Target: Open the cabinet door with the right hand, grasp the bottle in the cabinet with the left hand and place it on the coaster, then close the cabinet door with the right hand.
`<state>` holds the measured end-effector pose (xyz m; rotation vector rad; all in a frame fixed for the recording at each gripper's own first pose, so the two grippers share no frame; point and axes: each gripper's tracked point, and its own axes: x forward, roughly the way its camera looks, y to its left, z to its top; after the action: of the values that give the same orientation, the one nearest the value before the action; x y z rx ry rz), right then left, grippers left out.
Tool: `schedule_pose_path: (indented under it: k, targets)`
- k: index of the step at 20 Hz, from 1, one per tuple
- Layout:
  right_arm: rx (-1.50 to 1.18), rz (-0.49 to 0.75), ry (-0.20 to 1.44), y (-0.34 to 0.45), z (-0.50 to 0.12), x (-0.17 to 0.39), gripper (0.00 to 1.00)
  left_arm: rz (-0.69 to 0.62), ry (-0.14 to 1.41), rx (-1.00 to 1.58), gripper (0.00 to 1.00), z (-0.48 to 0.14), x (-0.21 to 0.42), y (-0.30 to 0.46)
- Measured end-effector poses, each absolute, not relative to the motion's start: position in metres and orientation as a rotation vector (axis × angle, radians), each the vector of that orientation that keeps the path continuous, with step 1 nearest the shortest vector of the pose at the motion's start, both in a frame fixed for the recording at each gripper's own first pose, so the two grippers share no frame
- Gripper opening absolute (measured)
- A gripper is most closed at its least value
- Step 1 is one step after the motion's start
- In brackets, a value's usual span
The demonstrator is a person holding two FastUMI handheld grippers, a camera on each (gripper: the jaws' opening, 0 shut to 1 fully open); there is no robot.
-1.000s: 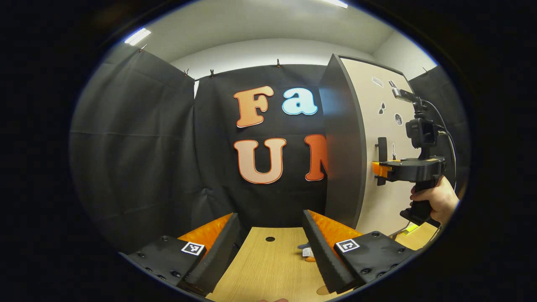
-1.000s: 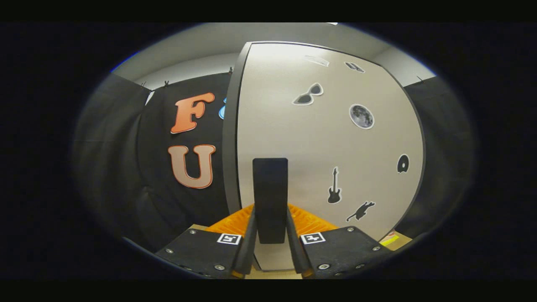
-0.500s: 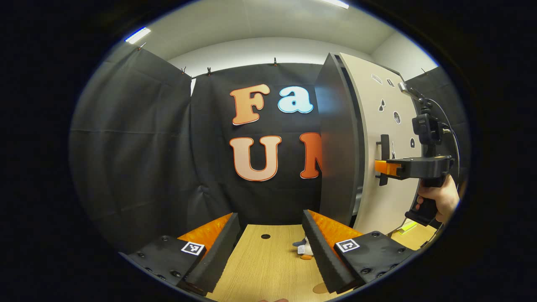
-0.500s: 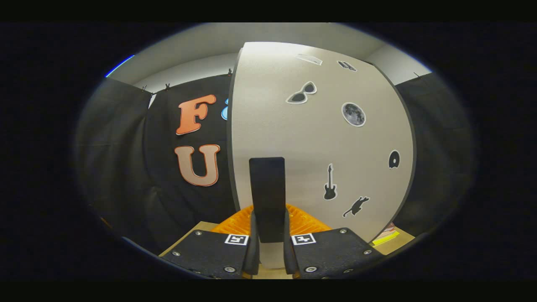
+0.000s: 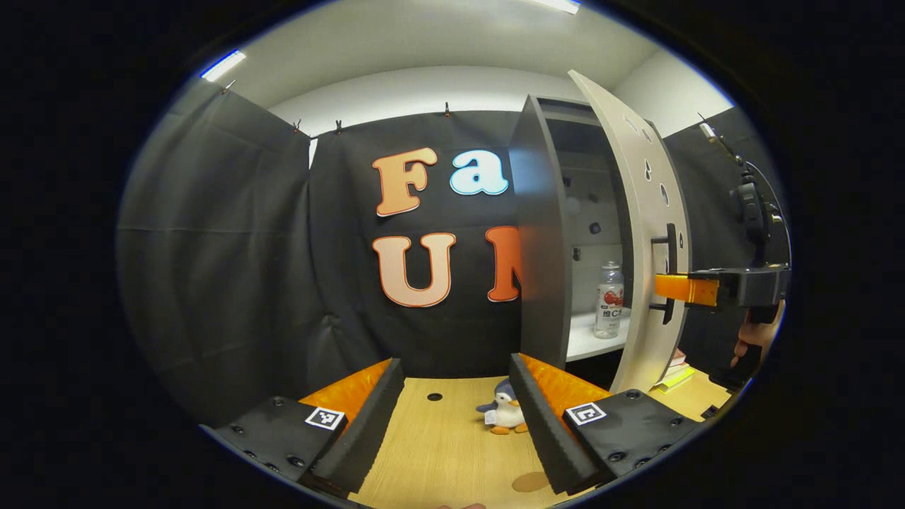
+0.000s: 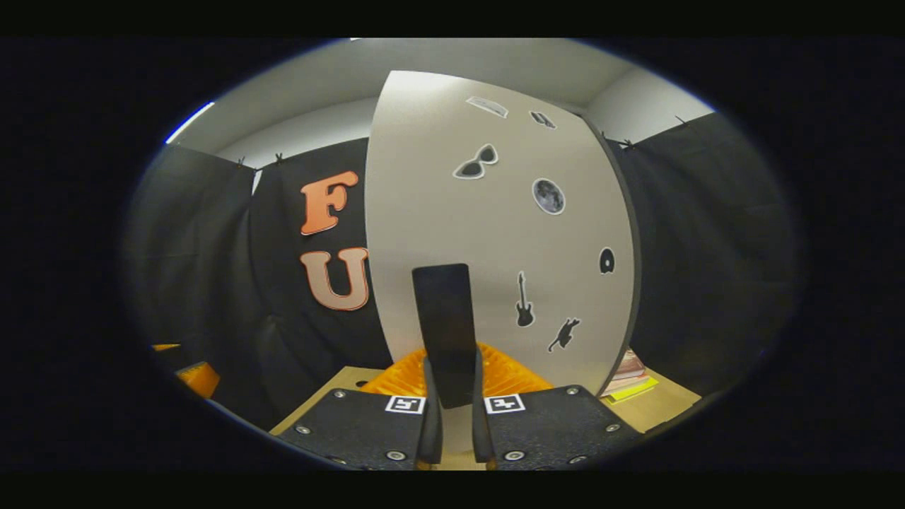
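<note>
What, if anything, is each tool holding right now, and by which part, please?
The right tool is shut on the cabinet door's black handle, around its lower end. The left tool is open and holds nothing.

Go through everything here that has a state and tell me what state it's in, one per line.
Cabinet door: partly open.
Door handle: clamped by the right gripper.
Left gripper: open, empty.
Bottle: upright on the cabinet shelf, capped.
Toy penguin: upright on the table.
</note>
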<state>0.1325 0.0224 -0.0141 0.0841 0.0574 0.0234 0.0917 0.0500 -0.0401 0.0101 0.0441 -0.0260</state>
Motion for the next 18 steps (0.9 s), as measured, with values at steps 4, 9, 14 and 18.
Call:
schedule_pose_path:
  k: [4,9,14,18]
  targets:
    - [0.107,0.024,0.063,0.006,-0.014,0.109,0.16,-0.032,0.031,0.021,0.98,-0.029,0.071,0.031]
    - [0.129,0.020,0.060,-0.021,-0.014,0.083,0.18,-0.030,0.036,0.032,0.98,-0.026,0.060,0.011]
    - [0.144,0.003,0.056,-0.048,-0.011,0.062,0.16,-0.040,0.029,0.044,1.00,-0.020,0.047,-0.016]
    - [0.168,-0.013,0.058,-0.076,-0.012,0.042,0.17,-0.070,0.022,0.038,1.00,-0.015,0.035,-0.049]
